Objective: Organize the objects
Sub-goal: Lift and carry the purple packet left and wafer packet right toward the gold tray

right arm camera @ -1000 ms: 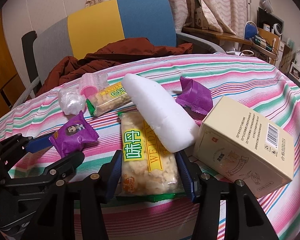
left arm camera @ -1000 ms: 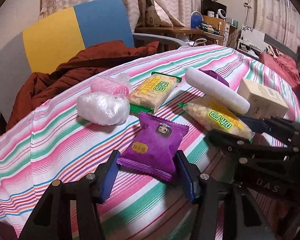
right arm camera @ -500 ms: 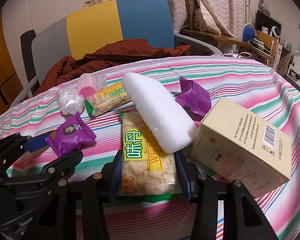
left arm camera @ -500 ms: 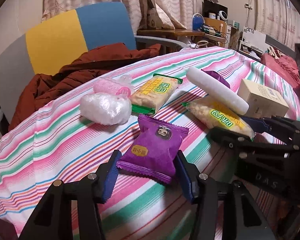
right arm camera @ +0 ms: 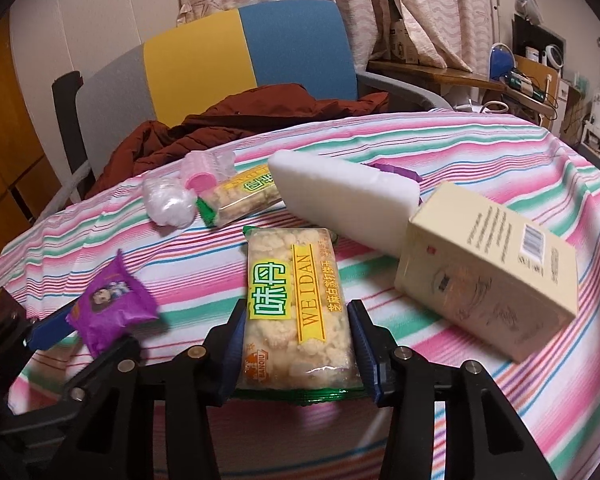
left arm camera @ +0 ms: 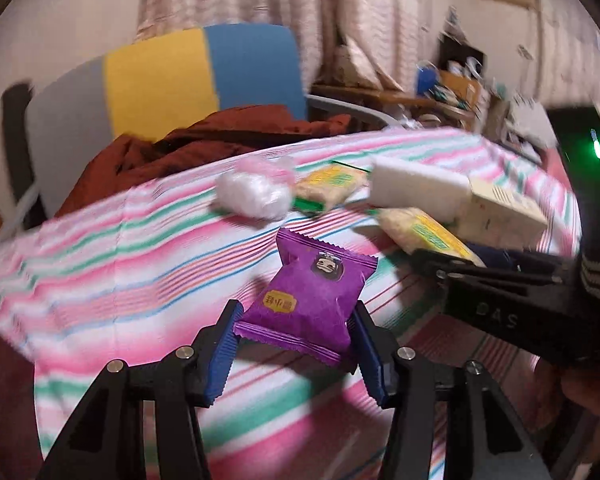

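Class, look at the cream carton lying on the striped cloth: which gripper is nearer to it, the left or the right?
Right. The right gripper, clamping the Weidan snack pack, sits just beside the cream carton. The left gripper, gripping the purple packet, is farther off.

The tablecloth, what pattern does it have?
Stripes of pink, green, blue and white on the tablecloth; clearest in the right wrist view.

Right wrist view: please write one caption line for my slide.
Right gripper grips a cracker packet on the striped cloth; left gripper holds a purple packet.
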